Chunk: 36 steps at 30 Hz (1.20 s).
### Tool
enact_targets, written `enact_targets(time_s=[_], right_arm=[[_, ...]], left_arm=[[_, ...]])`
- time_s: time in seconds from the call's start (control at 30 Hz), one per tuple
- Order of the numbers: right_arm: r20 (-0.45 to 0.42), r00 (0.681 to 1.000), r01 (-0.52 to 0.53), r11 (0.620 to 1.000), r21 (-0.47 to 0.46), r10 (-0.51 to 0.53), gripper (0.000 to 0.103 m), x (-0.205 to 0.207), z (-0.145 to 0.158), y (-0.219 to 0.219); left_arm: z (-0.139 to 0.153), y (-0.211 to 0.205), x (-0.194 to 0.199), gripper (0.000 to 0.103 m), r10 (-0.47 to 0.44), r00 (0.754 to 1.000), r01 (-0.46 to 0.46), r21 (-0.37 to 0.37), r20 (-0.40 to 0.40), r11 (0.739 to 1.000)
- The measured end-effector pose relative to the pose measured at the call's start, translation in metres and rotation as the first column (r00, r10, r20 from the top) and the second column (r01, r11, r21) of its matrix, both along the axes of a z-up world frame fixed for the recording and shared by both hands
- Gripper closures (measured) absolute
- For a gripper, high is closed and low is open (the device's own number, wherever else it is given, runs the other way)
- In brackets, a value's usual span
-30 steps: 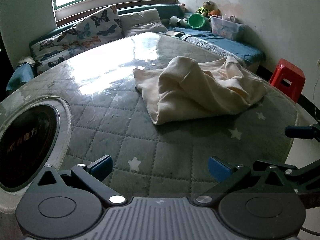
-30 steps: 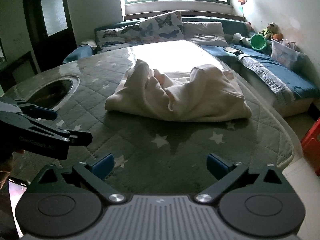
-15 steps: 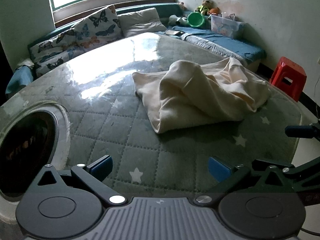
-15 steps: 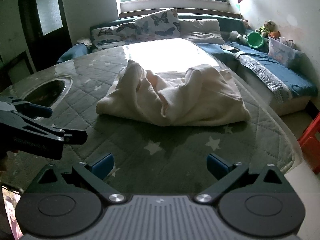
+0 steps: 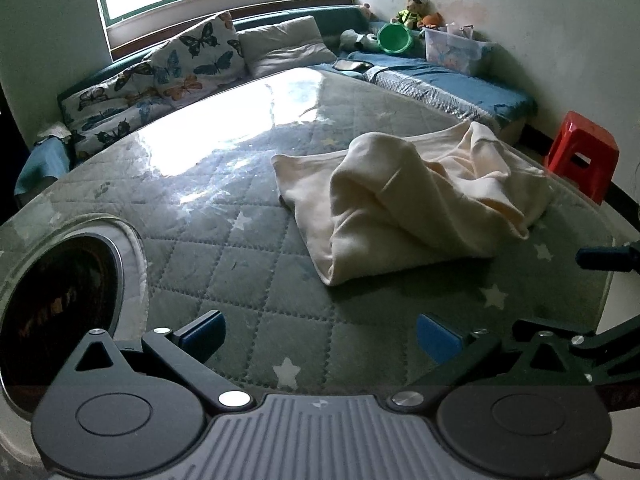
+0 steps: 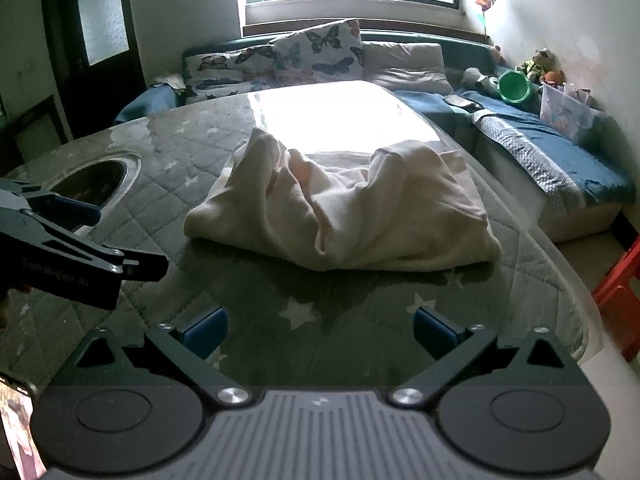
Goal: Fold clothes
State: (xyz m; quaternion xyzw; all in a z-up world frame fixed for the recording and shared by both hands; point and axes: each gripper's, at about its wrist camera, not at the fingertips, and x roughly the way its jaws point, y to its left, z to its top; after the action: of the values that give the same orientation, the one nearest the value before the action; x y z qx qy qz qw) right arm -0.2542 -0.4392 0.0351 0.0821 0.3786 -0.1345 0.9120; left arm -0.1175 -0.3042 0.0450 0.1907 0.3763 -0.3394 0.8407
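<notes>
Cream garment, crumpled in a loose heap, lies on the star-quilted desk under its glossy clear cover, toward the desk's right side and untouched by either tool. From left to right: the round dark opening at the desk's left edge sits larger and lower in the left view than a second ago, and the heap has grown in both views, so both tools have closed in on it; I judge the approach nearly over and the first grasp not yet made. The left gripper is spread wide with nothing between its blue pads, and the right gripper is likewise wide apart and empty, near the heap's front edge. Hems, sleeves and collar are buried in the folds, so what kind of garment it is cannot be told; window glare washes out the desk's far end.
</notes>
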Motion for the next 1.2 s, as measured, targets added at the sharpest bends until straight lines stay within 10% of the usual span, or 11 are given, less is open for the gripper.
enact_targets(time_s=[1.2], right_arm=[[0.025, 1.000, -0.016, 0.999, -0.032, 0.017, 0.002, 0.016, 0.016, -0.013]], left_arm=[[0.010, -0.022, 0.014, 0.000, -0.041, 0.999, 0.041, -0.019, 0.009, 0.999]])
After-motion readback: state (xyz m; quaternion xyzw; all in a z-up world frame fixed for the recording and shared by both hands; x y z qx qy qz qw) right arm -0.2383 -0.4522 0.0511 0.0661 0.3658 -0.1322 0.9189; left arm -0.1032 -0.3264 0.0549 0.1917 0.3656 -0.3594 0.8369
